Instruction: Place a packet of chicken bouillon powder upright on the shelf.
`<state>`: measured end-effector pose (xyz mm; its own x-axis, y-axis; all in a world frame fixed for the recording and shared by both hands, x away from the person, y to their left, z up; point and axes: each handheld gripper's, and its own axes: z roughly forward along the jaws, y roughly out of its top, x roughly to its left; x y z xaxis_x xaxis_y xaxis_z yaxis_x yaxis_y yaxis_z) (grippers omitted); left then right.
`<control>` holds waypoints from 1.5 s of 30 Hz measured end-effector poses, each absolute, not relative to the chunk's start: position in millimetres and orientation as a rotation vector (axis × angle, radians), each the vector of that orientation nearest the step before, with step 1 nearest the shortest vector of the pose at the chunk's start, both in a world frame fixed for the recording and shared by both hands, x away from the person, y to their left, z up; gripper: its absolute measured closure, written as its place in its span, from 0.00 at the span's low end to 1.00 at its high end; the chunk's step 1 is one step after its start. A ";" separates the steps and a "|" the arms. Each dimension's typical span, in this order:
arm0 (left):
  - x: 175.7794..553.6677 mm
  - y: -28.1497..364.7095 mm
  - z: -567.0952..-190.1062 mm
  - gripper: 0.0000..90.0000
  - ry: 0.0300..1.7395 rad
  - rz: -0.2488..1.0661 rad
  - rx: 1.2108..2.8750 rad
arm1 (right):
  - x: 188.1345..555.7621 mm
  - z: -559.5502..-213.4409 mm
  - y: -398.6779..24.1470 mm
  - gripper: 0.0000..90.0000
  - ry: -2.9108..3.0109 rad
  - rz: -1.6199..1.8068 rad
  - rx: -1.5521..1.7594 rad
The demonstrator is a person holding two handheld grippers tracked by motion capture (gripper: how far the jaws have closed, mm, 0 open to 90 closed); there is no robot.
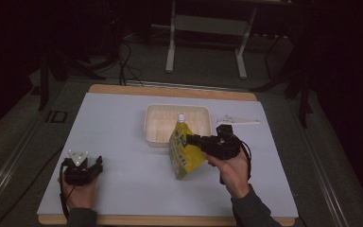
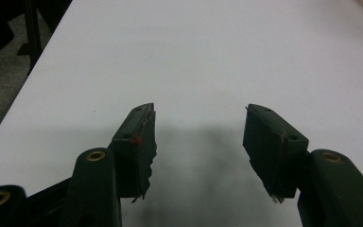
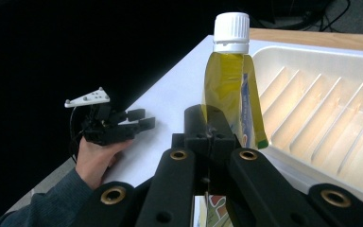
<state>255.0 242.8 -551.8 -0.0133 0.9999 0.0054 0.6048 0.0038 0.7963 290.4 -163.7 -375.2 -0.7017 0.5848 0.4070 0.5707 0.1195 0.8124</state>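
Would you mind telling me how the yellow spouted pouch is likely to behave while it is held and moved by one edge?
The yellow pouch looks soft-walled, so it will probably sag or swing below the right gripper, whose jaws pinch its thin side seam. The yellow liquid visible under the white cap suggests some weight that may shift. Its glossy film could slip from so narrow a grip.

Yellow pouch (image 1: 185,151) with white cap (image 3: 231,29); cream tray (image 1: 153,124); pale-blue table (image 1: 123,142).

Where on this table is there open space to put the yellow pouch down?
The widest bare patch of the table lies between the left tool and the pouch. The near strip below the pouch is also open. It is crowded around the tray and the white plate behind the right tool.
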 end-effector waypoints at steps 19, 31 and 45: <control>255.0 243.0 -551.7 0.49 1.681 0.839 1.662 | 295.1 -361.5 -165.0 1.00 2.286 1.714 1.193; 255.1 243.0 -551.8 0.49 1.683 0.839 1.661 | 299.2 -351.5 -165.3 1.00 2.252 1.720 1.181; 254.9 243.0 -551.8 0.49 1.684 0.842 1.652 | 305.2 -345.5 -168.6 1.00 2.222 1.712 1.181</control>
